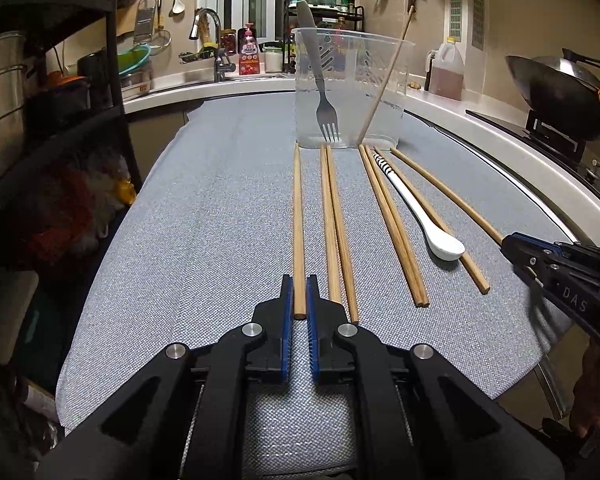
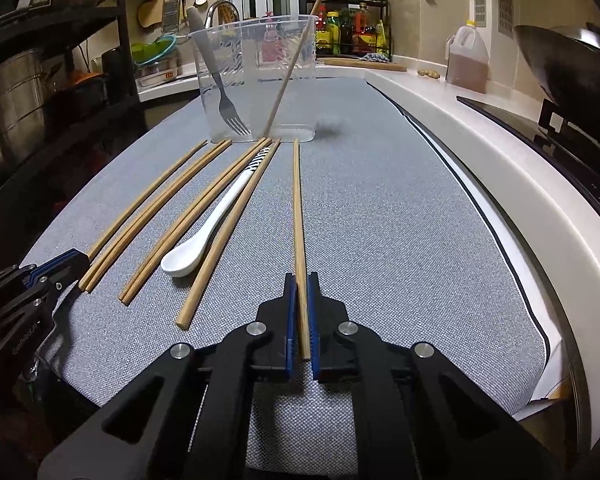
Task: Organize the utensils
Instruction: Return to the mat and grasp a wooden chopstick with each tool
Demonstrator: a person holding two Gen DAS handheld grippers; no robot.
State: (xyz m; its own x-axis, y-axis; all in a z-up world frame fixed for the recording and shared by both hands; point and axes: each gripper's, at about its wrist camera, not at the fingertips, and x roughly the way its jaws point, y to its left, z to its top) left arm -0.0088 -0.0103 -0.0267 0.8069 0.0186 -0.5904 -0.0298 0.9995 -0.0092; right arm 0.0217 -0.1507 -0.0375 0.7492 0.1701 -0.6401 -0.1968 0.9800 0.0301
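Note:
A clear plastic cup (image 1: 352,88) stands at the far end of the grey cloth and holds a fork (image 1: 320,80) and one chopstick (image 1: 384,80). Several wooden chopsticks and a white spoon (image 1: 420,212) lie in front of it. My left gripper (image 1: 299,288) is shut on the near end of the leftmost chopstick (image 1: 298,220). My right gripper (image 2: 302,292) is shut on the rightmost chopstick (image 2: 298,208), which lies flat between its blue pads. The cup (image 2: 256,80), fork (image 2: 220,84) and spoon (image 2: 208,232) also show in the right wrist view.
A white counter (image 2: 480,120) curves along the right with a wok (image 1: 560,88) and an oil jug (image 1: 446,68). A dark shelf rack (image 1: 40,120) with pots stands at the left. A sink and tap (image 1: 212,40) are at the back.

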